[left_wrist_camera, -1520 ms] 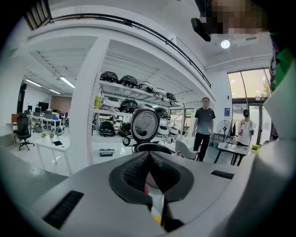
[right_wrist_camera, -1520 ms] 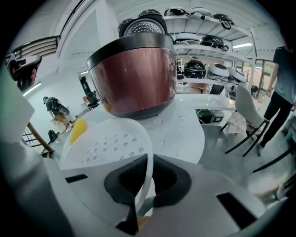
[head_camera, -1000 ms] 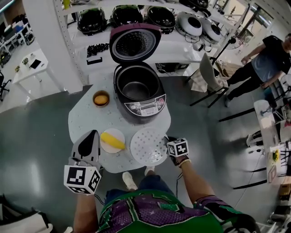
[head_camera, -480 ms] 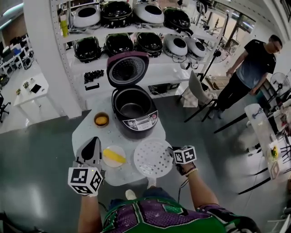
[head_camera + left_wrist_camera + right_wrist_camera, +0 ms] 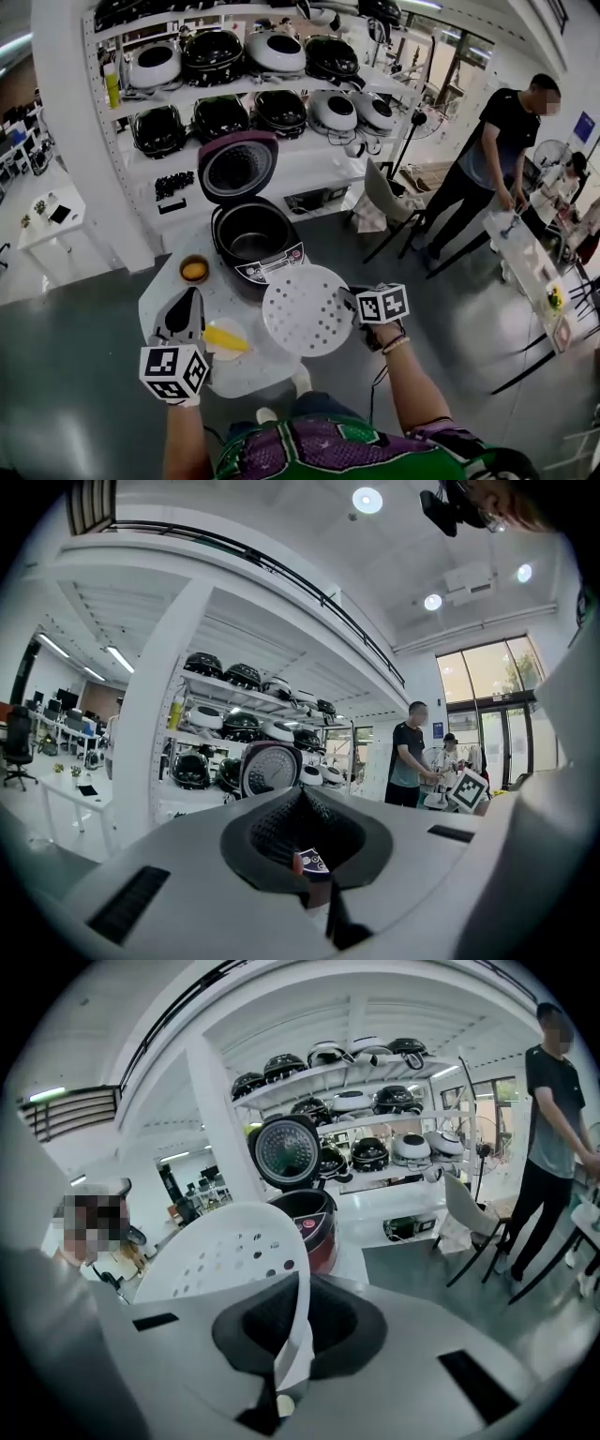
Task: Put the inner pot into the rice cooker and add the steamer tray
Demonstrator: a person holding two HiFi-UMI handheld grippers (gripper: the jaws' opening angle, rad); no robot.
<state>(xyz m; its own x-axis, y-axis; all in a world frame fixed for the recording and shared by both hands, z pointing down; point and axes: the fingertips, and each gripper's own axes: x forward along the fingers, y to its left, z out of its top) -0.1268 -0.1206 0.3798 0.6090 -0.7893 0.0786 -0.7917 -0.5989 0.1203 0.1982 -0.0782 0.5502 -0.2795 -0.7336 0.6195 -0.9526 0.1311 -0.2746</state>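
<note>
- A workshop with grey floor; shelves (image 5: 253, 89) of other cookers stand behind the cooker (image 5: 255, 251), which sits on a round white table (image 5: 253, 370).
- Left of the cooker, a small bowl (image 5: 194, 270) holds something orange, out of the way of the work.
- Front-left of the cooker, the left gripper (image 5: 190, 298) hovers with its jaws closed together. I can make out nothing carried, so it seems parked to leave room.
- Just beside it, a plate (image 5: 225, 339) bears a yellow item.
- The cooker's lid (image 5: 236, 167) stands open and upright. The inner pot (image 5: 248, 239) already sits inside, so that step looks done.
- Just front-right of the cooker, the steamer tray (image 5: 307, 309) hangs tilted in the air, pinched at its rim so its face stays free to drop onto the pot.
- The right gripper (image 5: 350, 300) clamps that rim.
- Far right of the cooker, a person (image 5: 487, 159) stands at another table.
</note>
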